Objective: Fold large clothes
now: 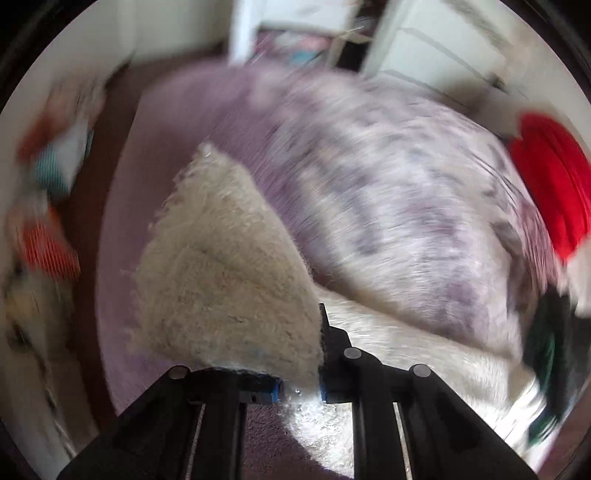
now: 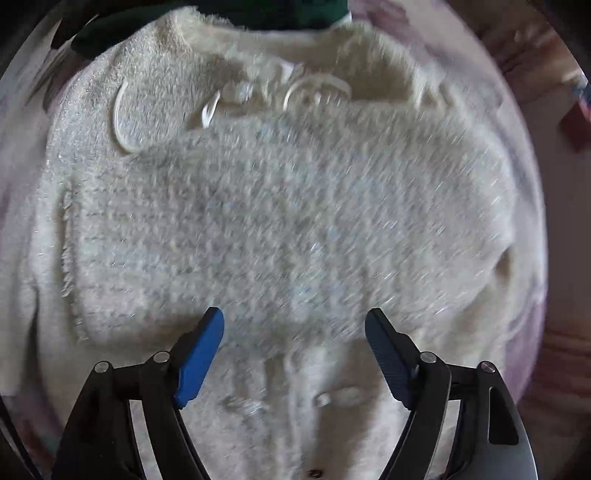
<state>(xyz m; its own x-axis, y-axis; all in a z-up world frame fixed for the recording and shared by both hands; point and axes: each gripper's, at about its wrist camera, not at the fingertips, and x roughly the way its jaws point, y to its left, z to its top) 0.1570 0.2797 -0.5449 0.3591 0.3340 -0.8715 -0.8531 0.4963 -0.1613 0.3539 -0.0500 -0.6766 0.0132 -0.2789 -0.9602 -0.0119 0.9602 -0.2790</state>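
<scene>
A cream fuzzy garment [image 2: 288,206] lies spread out and fills the right wrist view, with white cord loops [image 2: 310,88] near its far edge. My right gripper [image 2: 295,317] hovers over it, pointing steeply down, jaws wide open with nothing between the blue pads [image 2: 199,358]. In the left wrist view, a corner flap of the same cream garment [image 1: 221,266] stands lifted off the bed. My left gripper [image 1: 310,347] is shut on its edge, and the fabric hides one finger. The picture is motion-blurred.
The garment rests on a lilac patterned bedspread [image 1: 406,192]. A red item [image 1: 554,184] and a dark green cloth [image 1: 550,354] lie at the right; the dark green cloth [image 2: 207,18] borders the garment's far edge. Colourful clutter [image 1: 51,243] sits left, white furniture [image 1: 424,37] behind.
</scene>
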